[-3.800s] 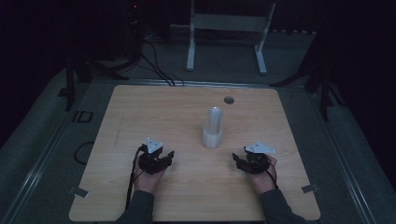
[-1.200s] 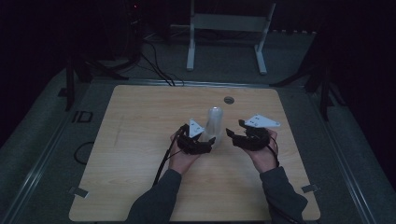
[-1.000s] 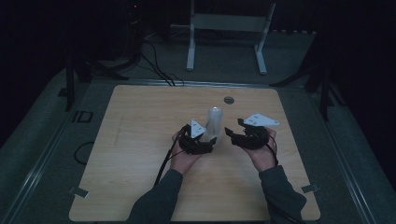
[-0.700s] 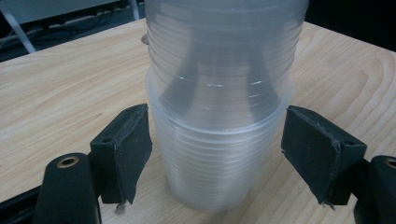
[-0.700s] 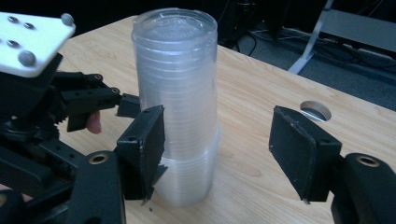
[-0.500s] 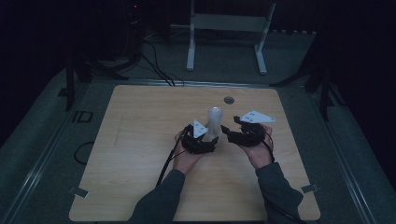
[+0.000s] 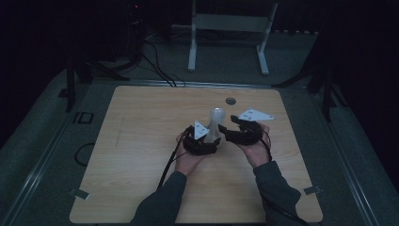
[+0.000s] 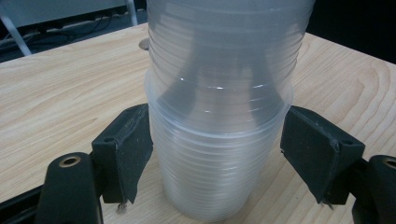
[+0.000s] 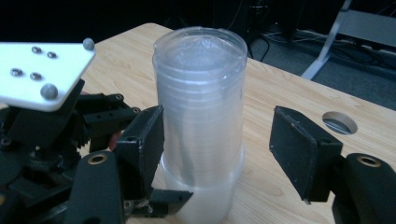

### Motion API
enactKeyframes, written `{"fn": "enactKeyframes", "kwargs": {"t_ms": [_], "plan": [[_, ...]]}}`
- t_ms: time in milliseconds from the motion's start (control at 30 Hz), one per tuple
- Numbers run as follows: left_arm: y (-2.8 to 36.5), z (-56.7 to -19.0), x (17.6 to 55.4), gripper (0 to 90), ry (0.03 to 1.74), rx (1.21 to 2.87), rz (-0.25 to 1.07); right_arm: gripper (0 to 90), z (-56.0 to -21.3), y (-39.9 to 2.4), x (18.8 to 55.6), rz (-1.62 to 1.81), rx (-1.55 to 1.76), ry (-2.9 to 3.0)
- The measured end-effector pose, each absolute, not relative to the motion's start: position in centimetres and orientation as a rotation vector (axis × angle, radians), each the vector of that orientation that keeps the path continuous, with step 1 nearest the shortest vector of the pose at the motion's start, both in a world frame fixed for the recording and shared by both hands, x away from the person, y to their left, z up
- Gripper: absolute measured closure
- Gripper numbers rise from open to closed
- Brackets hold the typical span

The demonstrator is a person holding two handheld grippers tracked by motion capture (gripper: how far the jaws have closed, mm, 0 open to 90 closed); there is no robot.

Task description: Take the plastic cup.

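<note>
High view: I see a stack of clear plastic cups (image 7: 215, 123) upright mid-table (image 7: 141, 117), my left gripper (image 7: 203, 143) and right gripper (image 7: 235, 134) flanking it.
Left gripper view: my jaws stand apart around the stack's wider lower part (image 8: 219, 158); one pad touches or nearly touches it, the other shows a gap.
Right gripper view: my jaws stand apart around the narrower upper stack (image 9: 201, 102), not touching; the table's round hole (image 9: 340, 122) lies beyond.

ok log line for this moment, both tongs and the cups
left tongs: open, straddling lower cup stack | right tongs: open around upper stack | table: stack upright
</note>
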State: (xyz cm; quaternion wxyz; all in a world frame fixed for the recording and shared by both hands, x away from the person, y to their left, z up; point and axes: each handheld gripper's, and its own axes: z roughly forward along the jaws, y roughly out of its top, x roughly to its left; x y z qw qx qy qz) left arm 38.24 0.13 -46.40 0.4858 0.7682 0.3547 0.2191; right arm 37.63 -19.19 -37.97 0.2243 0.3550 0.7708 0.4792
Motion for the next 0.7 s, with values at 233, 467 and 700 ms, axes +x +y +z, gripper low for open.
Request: {"fn": "enactKeyframes", "kwargs": {"t_ms": [233, 467, 700], "plan": [[0.2, -46.4, 38.3, 24.9, 0.857, 1.870, 0.535, 31.0, -37.7, -18.4, 38.3, 1.359, 0.982, 2.119], [0.2, -46.5, 38.2, 24.8, 0.855, 1.864, 0.540, 31.1, -37.5, -17.1, 39.0, 1.359, 0.949, 2.119], [0.1, -46.6, 38.3, 23.3, 0.860, 1.861, 0.549, 33.6, -37.8, -16.2, 39.9, 1.353, 0.950, 2.108]]}}
